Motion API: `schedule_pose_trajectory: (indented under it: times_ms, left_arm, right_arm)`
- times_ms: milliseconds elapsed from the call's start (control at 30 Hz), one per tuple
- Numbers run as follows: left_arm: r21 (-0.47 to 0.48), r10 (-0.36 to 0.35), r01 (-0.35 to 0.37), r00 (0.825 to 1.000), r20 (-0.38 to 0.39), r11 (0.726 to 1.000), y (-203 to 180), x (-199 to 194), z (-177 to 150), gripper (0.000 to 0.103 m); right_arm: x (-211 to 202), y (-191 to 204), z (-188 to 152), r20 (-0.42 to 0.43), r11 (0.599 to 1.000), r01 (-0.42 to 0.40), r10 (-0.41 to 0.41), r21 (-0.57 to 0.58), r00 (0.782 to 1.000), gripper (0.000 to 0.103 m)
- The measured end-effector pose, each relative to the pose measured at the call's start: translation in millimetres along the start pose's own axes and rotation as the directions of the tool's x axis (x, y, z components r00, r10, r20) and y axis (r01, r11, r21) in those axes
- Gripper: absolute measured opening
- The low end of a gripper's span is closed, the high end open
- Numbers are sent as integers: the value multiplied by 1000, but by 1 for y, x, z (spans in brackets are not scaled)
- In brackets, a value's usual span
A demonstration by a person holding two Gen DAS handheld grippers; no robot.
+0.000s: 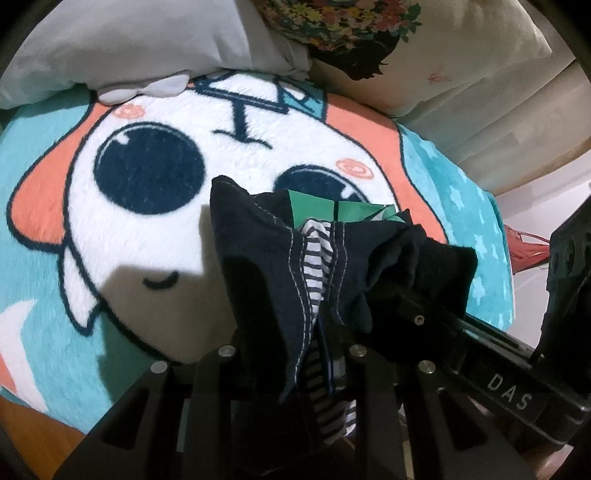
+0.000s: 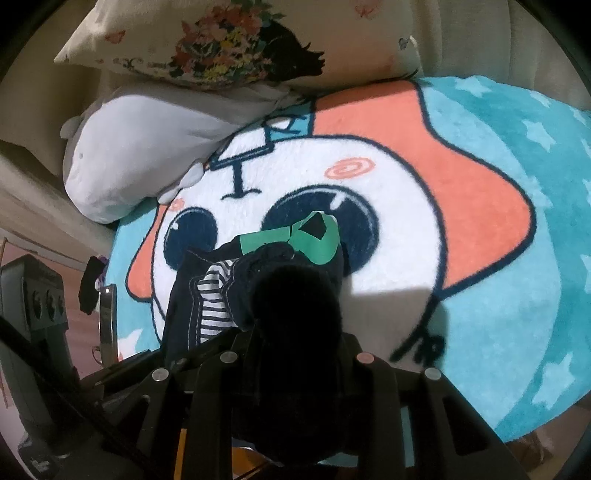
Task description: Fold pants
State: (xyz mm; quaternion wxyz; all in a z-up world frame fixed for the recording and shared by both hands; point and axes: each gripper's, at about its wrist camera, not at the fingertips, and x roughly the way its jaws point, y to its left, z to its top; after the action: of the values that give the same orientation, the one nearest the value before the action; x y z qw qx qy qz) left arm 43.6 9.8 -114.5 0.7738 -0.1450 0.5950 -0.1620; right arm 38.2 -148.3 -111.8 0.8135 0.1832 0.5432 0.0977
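Note:
Dark navy pants (image 1: 258, 258) with white stitching and a striped lining are bunched and held up above a cartoon-face rug (image 1: 147, 229). My left gripper (image 1: 328, 332) is shut on the cloth, which drapes over its fingers. My right gripper (image 2: 295, 295) is shut on another part of the same pants (image 2: 295, 317), and the cloth hides its fingers. Green tape on the other gripper's fingertips (image 2: 314, 240) shows just beyond the bunched cloth. Both grippers are close together.
A grey plush pillow (image 1: 129, 44) and a floral pillow (image 1: 351, 29) lie at the rug's far edge against a beige sofa (image 1: 498, 122). The rug (image 2: 517, 258) spreads wide to the right. A black device (image 2: 33, 314) stands at the left.

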Motion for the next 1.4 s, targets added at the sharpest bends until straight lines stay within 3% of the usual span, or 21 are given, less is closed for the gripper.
schedule_pose_trajectory:
  times_ms: [200,533,833,1400]
  left_arm:
    - [24,24,-24,1000,20,999,-22,-7,17,22]
    - [87,147,-152,987,66,984,-74,-15,36,22]
    - [121,230,-235,972,52,964,-107,9,49,22]
    - [153,247,-247,969,22,957,-153,42,58,22]
  right_arm:
    - [-15,-9,12,41,999,-42,42,-9,998,29]
    - [-33,-44,34,94,985,-173,173,-9,980,29]
    - [-20,-85,50,64,968,-247,245,32,967,29]
    - [-27,-144,63,72,955,-276,269,107,960,29]
